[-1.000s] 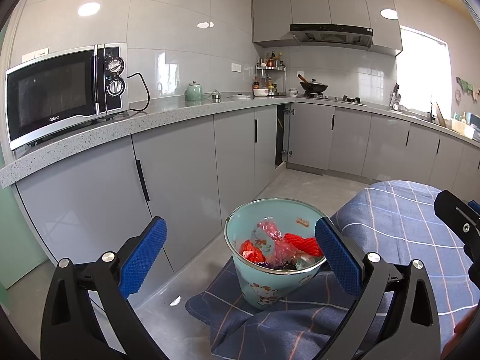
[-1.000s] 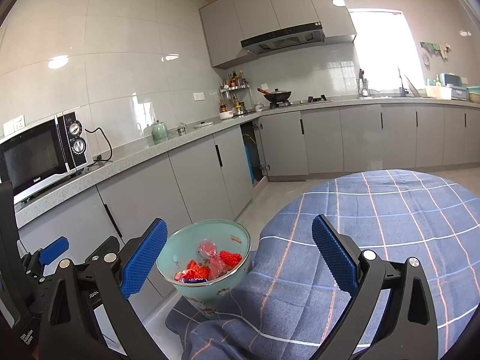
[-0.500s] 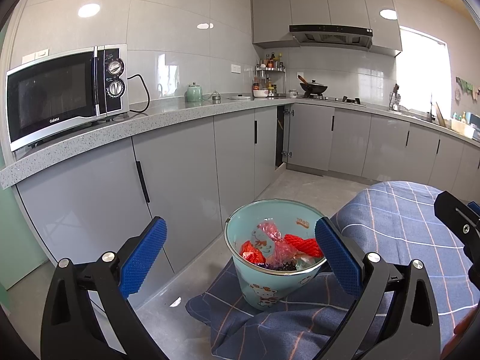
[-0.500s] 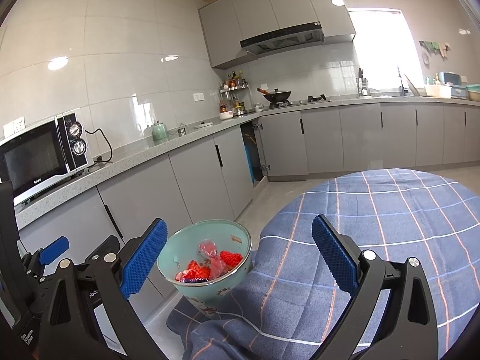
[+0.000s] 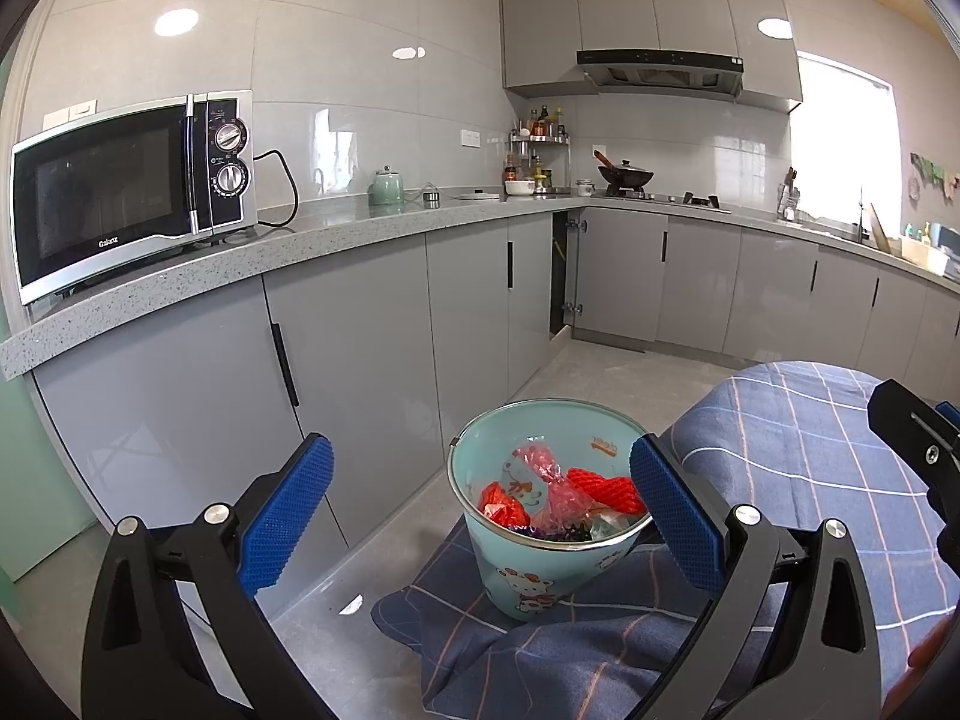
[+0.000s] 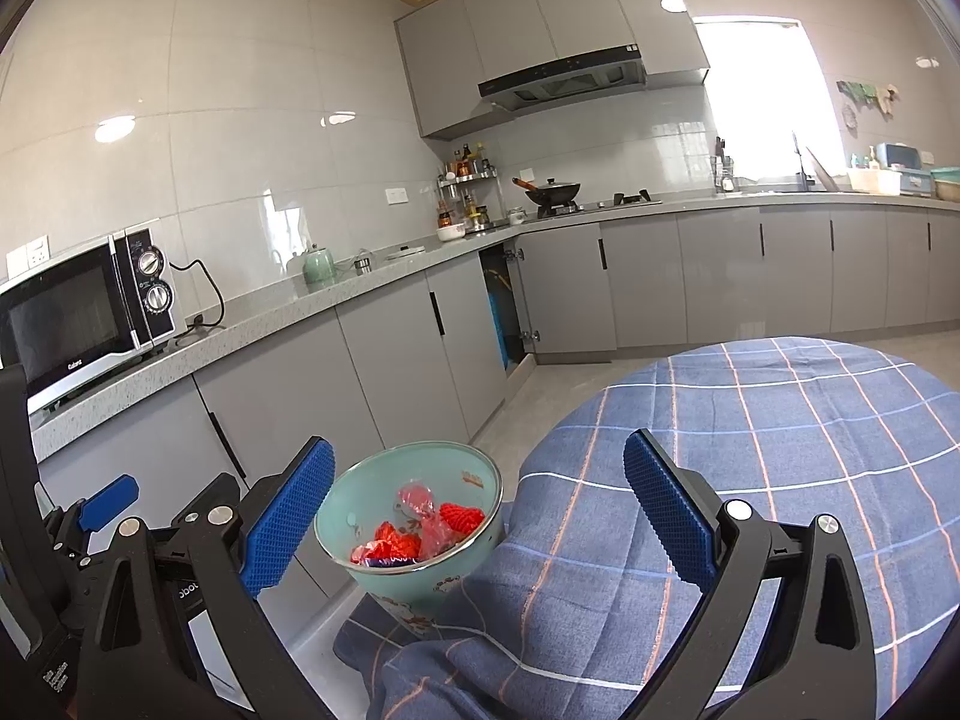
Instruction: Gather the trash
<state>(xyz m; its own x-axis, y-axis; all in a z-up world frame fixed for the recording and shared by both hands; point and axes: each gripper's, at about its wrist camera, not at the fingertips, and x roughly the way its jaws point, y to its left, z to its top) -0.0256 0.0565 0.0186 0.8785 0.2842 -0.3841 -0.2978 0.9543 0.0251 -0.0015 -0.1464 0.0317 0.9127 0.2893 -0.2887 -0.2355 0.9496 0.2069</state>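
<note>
A light blue cartoon-printed bucket [image 5: 540, 570] stands on the floor on a drooping corner of the blue plaid tablecloth [image 5: 810, 438]. It holds red and pink wrappers and other trash [image 5: 552, 498]. My left gripper [image 5: 480, 510] is open and empty, held above and in front of the bucket. In the right wrist view the bucket [image 6: 414, 546] sits at lower left beside the cloth-covered table [image 6: 750, 450]. My right gripper [image 6: 474, 516] is open and empty over the table's edge.
Grey cabinets [image 5: 360, 348] line the wall close behind the bucket, with one door ajar [image 5: 564, 276]. A microwave [image 5: 126, 192] and a green jar [image 5: 387, 187] stand on the counter. A wok [image 5: 624, 175] sits on the stove.
</note>
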